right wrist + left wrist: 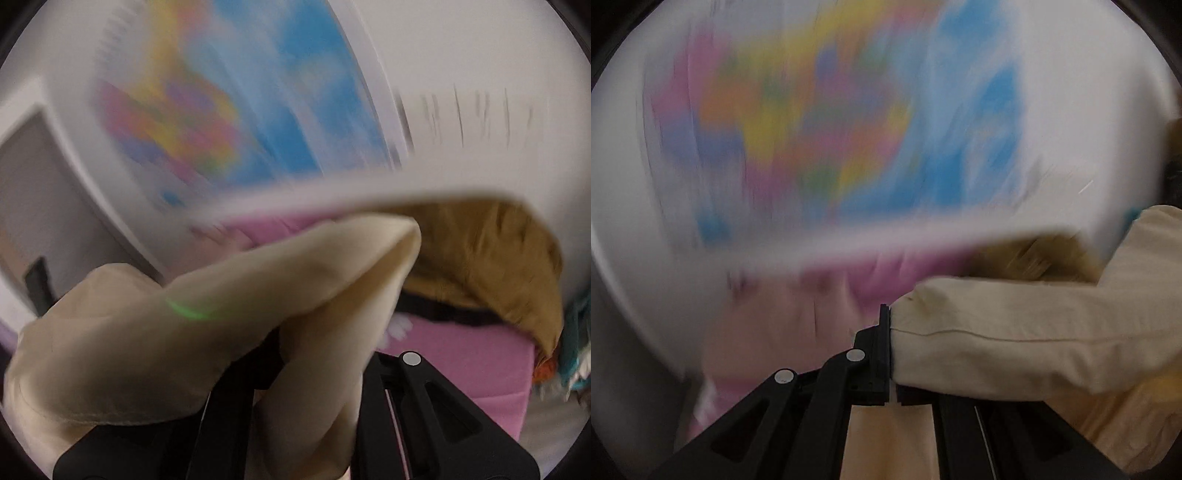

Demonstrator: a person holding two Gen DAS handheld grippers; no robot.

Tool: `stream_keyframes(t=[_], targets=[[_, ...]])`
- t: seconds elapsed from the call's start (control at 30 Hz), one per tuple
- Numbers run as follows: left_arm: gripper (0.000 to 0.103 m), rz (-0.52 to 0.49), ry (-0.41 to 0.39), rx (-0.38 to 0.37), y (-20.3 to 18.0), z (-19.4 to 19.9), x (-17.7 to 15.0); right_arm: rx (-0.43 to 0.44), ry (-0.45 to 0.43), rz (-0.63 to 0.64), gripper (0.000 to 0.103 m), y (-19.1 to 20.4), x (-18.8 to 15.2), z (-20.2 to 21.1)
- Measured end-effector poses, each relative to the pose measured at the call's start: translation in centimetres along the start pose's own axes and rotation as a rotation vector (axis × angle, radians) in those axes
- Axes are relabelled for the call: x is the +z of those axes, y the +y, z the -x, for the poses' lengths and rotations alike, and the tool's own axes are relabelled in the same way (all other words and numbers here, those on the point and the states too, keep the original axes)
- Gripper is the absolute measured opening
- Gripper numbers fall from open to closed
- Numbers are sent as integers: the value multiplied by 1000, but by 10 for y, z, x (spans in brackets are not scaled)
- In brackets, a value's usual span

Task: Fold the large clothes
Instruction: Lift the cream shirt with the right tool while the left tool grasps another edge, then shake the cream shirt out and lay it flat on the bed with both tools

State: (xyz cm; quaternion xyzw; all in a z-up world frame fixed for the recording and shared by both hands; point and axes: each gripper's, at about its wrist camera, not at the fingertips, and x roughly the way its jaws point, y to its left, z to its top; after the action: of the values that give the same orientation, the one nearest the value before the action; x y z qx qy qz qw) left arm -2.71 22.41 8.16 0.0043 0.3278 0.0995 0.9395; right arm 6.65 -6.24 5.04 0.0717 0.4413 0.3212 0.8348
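Left gripper (892,354): fingers closed tight on the cream garment (1015,343), no gap btwn them. Cloth is pinched at the fingertip line; from there a thick fold w/ a stitched seam runs off to the right of the gripper, and another flap hangs down below the pinch, btwn the black linkage arms.

Right gripper (317,369): cream garment (221,314) is draped over and across it, covering the tips, so can't tell how far the fingers are apart or if they're clamped. Cloth bunches up into a rounded fold above the gripper and spills left + down over the left finger; only the right finger (410,373) shows clear.

Behind the garment in both views: a colourful wall poster (831,122), heavy motion blur, looks like a map, blue + pink/yellow/orange patches. Any writing on it is unreadable. Right of the garment in the right wrist view: mustard-brown cloth (498,258), w/ pink cloth (461,365) just under it. No brand or label legible on the garment.
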Motion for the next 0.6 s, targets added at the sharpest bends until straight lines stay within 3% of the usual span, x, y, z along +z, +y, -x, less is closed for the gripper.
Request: stream_keyframes(t=[0.07,0.13,0.23,0.27,0.3,0.33,0.37,0.43,0.5,0.6], targets=[[2,40,149,36,7,-70,-19,-58,82,-46,6,-26,0,-52],[3,64,208,44,10,-105,-29,-103,133,-85,7,-51,2,-87],[7,49,248,19,10,-144,-30,-152,149,-114,19,-65,7,-97],[11,69,273,13,12,-151,-28,-175,155,-127,28,-72,8,-98],[14,94,315,6,14,-160,-24,-213,155,-127,51,-76,8,-94],[16,108,344,-3,18,-166,-22,-251,134,-115,56,-78,10,-82],[17,103,337,-15,19,-164,-21,-249,110,-116,57,-80,9,-67],[37,82,306,-39,20,-152,-22,-220,63,-114,57,-76,9,-26],[47,69,239,-140,25,-128,-17,-201,5,-4,63,-56,8,5],[58,10,128,-214,22,-90,-17,-223,-68,217,78,2,-7,38]])
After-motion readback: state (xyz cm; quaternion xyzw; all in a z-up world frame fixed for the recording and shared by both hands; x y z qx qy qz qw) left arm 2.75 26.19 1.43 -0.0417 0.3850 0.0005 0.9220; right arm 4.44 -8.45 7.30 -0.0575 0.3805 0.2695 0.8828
